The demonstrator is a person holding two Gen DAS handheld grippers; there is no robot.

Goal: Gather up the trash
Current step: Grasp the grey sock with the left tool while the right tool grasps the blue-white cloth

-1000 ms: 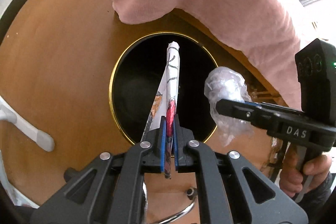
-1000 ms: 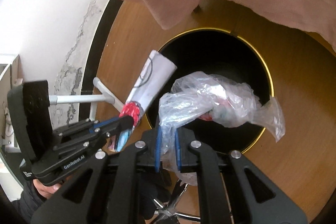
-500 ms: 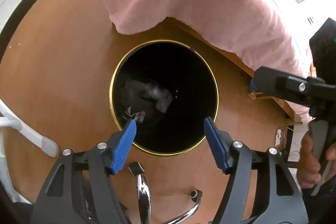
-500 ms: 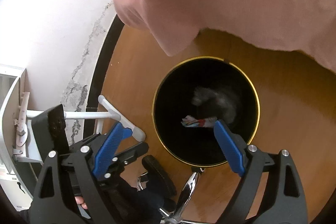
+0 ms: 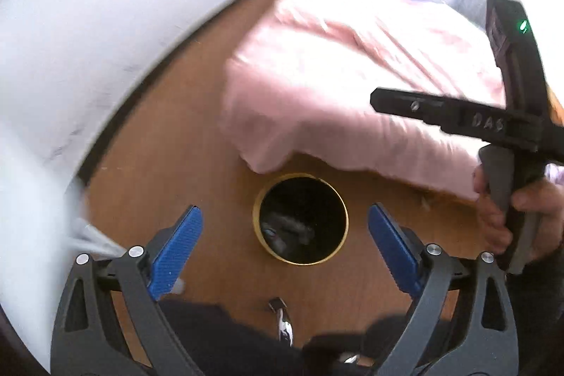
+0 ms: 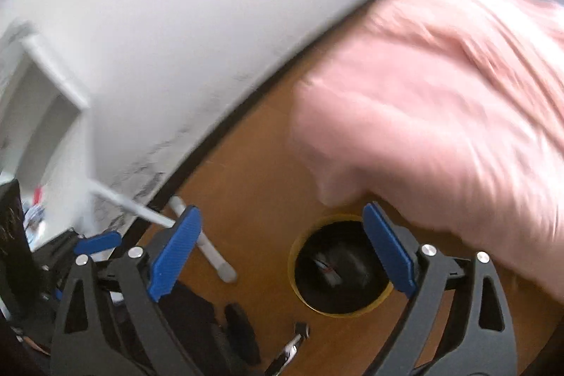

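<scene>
Both our jaws have just been opening and now stand wide and empty: left gripper [image 5: 283, 247], right gripper [image 6: 282, 251]. Our trash [image 5: 287, 229] lies inside the black bin [image 5: 343, 217] on the wooden floor [image 5: 183, 164]. We risk snagging the pink bedding [image 5: 352, 76] overhanging the bin's rim when reaching for more.

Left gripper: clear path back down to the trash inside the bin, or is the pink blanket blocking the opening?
Probably yes. The left gripper is open and empty above the bin, whose mouth shows nearly whole; the pink blanket only overhangs its far rim. The trash lies deep inside, so depth may limit it.
</scene>
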